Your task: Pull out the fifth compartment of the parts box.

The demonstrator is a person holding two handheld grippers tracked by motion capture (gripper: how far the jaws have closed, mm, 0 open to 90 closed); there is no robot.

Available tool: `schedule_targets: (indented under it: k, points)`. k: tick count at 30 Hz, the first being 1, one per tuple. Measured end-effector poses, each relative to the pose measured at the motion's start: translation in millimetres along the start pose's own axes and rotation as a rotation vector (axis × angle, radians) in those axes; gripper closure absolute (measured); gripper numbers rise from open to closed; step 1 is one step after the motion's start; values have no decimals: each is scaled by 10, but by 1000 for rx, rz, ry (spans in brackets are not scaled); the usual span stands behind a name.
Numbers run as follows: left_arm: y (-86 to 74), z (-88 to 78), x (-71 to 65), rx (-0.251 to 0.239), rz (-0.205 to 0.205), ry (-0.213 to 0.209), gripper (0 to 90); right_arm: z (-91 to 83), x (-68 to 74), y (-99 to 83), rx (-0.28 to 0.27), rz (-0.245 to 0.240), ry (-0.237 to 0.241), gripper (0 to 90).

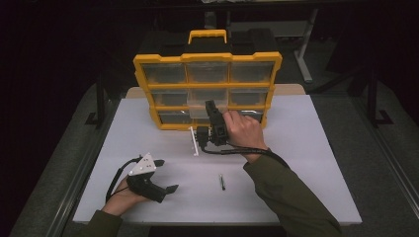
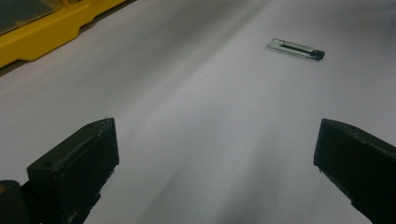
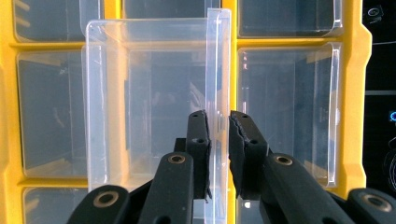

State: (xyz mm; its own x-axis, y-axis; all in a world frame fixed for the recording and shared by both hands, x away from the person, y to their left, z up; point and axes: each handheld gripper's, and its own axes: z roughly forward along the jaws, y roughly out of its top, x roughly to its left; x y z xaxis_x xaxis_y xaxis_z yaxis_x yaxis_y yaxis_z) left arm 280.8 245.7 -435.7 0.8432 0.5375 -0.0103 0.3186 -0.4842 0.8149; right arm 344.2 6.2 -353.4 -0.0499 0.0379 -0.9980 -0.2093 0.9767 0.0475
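A yellow drawer organizer [image 1: 140,74] with a black back and a yellow carry handle stands upright at the far side of the white table [image 1: 306,163]. Its clear middle drawer [image 1: 196,109] is pulled partly out. My right gripper [image 1: 210,105] is shut on that drawer. In the right gripper view the two pads [image 3: 198,140] pinch the drawer's [image 3: 149,93] thin front wall, and my right gripper [image 3: 218,119] points straight at the organizer [image 3: 355,93]. My left gripper [image 1: 167,175] rests low at the table's near left. It is open, and the left gripper [image 2: 215,140] has only bare table between its jaws.
A small clear tube with a black cap [image 1: 222,181] lies on the table between the two hands, and shows ahead of the left jaws [image 2: 296,48]. A white strip [image 1: 193,141] stands beside the right gripper. The organizer's yellow base [image 2: 46,32] edges the left gripper view. Dark floor surrounds the table.
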Motion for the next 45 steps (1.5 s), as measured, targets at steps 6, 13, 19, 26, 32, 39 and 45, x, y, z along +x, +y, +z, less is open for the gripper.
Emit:
schedule_targets:
  k: [6, 13, 19, 26, 32, 39, 45]
  points:
    - [1, -2, -2, 5, -5, -3, 0, -45, 2, 1, -6, 4, 3, 776]
    - [3, -6, 6, 6, 7, -1, 0, -89, 3, 6, -15, -3, -5, 776]
    - [4, -5, 2, 5, 5, -2, 0, -127, 6, 1, -19, -1, -2, 776]
    - [6, -9, 2, 5, 5, -1, 0, -168, 8, -8, -27, -5, -2, 776]
    - [6, -7, -1, 3, 4, -1, 0, -197, 17, -11, -30, -4, -2, 775]
    - [4, 1, -11, -5, -4, -3, 0, -212, 40, -1, -31, -9, -1, 772]
    - [3, 4, -13, -4, -7, -3, 0, -227, 53, 0, -35, -15, -2, 770]
